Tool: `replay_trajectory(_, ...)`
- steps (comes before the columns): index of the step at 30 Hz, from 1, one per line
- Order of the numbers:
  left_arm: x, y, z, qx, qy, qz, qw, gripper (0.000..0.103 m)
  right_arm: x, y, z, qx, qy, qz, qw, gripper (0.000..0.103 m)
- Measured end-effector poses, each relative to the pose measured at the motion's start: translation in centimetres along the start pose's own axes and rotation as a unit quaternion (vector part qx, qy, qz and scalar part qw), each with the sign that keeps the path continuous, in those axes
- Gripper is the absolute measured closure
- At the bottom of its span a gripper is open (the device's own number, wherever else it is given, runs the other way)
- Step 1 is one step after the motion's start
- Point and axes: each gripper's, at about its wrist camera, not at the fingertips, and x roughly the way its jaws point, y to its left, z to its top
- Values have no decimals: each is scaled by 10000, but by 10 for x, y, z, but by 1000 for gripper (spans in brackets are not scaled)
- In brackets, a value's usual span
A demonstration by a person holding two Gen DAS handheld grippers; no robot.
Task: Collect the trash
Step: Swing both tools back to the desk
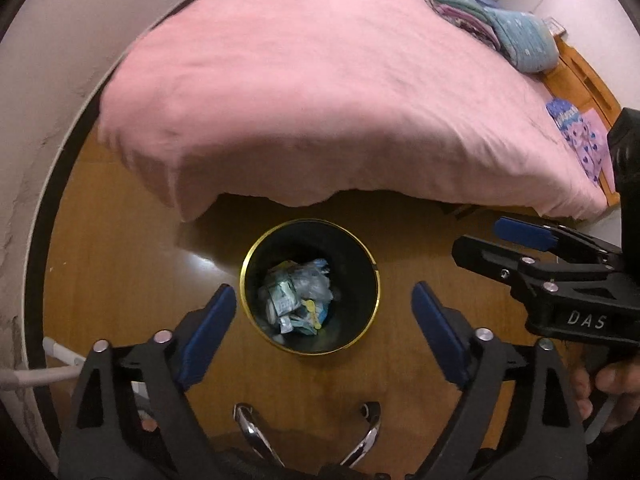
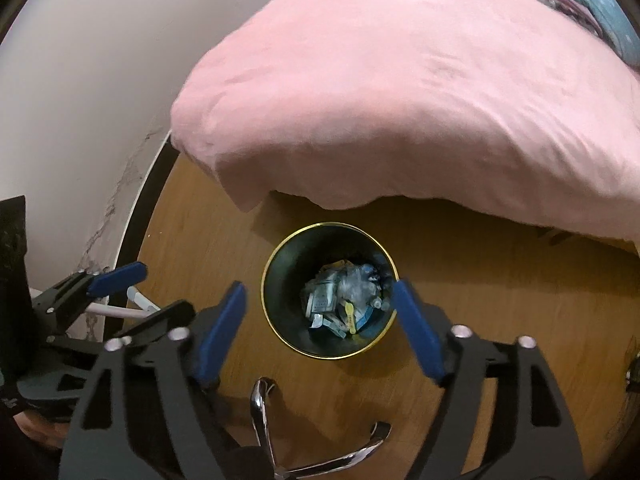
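A dark round trash bin with a gold rim (image 1: 248, 256) (image 2: 272, 258) stands on the wooden floor just in front of the bed. Crumpled wrappers and plastic trash (image 1: 298, 296) (image 2: 344, 296) lie at its bottom. My left gripper (image 1: 324, 320) is open and empty, held above the bin. My right gripper (image 2: 320, 320) is open and empty too, also above the bin. The right gripper shows from the side in the left wrist view (image 1: 516, 240); the left gripper shows in the right wrist view (image 2: 128, 284).
A bed with a pink sheet (image 1: 320, 92) (image 2: 420, 92) overhangs the floor behind the bin. Folded clothes (image 1: 516, 28) lie at its far end. Chrome chair legs (image 1: 256, 436) (image 2: 264, 420) spread below the grippers. A white wall (image 1: 48, 100) and white cable (image 1: 60, 352) lie left.
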Motion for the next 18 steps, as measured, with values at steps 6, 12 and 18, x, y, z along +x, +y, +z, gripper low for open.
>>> replay_trajectory(6,-95,41,-26,-580,-612,533,9950,8,-32,93,24,-1019,-431,264,9935,15)
replay_trajectory(12,-227,109,-91,-1314,-1314,1552,9703,7,-75,251,24,-2554,-895,1103,9564,8)
replay_trajectory(18,-353,186,-219,-2666,-1650,2999,9010,7,-102,418,-37,-4144,-882,2024,8829,7)
